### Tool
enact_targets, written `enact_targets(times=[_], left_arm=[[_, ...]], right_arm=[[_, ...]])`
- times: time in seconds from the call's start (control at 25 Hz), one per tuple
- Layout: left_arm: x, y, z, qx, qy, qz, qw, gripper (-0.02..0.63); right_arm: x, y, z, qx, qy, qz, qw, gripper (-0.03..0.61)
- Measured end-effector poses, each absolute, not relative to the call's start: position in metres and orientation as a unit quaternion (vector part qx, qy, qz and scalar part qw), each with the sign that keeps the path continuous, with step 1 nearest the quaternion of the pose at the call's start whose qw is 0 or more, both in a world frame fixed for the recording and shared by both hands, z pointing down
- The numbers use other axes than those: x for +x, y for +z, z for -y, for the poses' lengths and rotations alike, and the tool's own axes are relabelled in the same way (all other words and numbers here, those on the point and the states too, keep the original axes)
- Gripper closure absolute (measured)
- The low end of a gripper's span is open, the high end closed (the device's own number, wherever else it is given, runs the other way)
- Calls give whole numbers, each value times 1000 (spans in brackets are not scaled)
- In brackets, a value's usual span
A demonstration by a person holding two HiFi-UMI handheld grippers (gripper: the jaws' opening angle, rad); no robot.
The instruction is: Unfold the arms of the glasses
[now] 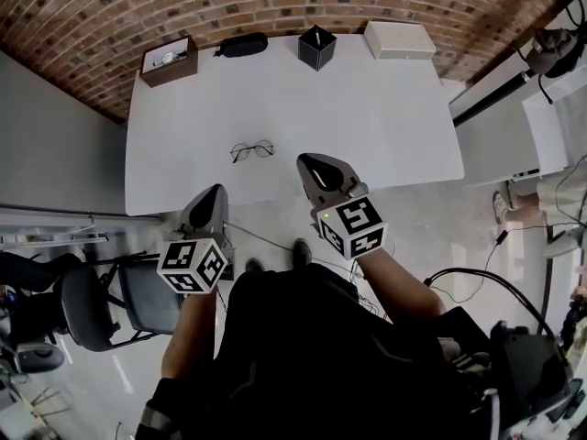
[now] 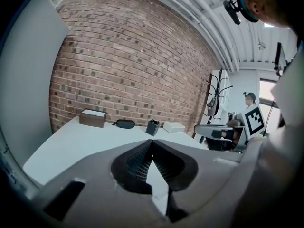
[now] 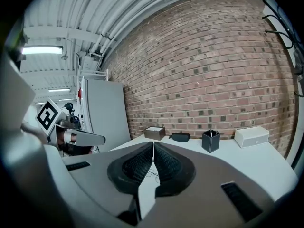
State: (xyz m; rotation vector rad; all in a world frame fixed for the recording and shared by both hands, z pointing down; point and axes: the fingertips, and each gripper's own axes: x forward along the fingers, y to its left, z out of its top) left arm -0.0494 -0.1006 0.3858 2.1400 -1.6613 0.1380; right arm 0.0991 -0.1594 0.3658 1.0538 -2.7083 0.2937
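The glasses are lying flat on the white table, towards its near edge and left of centre, with bare surface all round them. They're thin wire with round lenses, and at this size I can't tell how the arms are sitting.

Nothing is touching them. The left claw is hanging just short of the table edge, a little to the left of the frame. The right claw is sitting over the near edge on the frame's right, the closer of the two. Both are pointing at the table, and both have their jaws pressed together with nothing between them.

So this looks like the reach-in, with no unfolding begun. Those jaws will need parting before they arrive. My call: one claw pinches the frame near the bridge or a lens rim to pin it. The other takes an arm near its tip and swings it round the hinge, one arm at a time. Go lightly, since wire this thin should bend or skid on that smooth top.

Well back along the far edge, a brown box, a dark case, a black pen cup and a white box are lined up out of the way.
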Motion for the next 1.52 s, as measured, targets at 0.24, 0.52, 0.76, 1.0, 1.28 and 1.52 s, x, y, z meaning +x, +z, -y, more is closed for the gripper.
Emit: enact_targets(times=[0.24, 0.52, 0.76, 1.0, 1.28, 1.52], left_arm=[[-61, 405, 123, 769, 50, 594, 232, 604], [-90, 426, 154, 783, 60, 568, 246, 604], [-107, 464, 180, 797, 101, 529, 273, 604], [-109, 514, 197, 804, 115, 495, 308, 604], [-107, 567, 206, 793, 170, 478, 336, 603], [-101, 598, 210, 790, 206, 462, 346, 603]], right_arm=[[83, 380, 177, 358, 106, 919, 123, 569], [48, 399, 202, 367, 105, 911, 154, 569], [25, 438, 223, 382, 127, 895, 192, 569], [14, 491, 235, 385, 155, 879, 236, 569], [11, 547, 238, 382, 185, 860, 283, 568], [9, 587, 240, 374, 204, 849, 314, 568]])
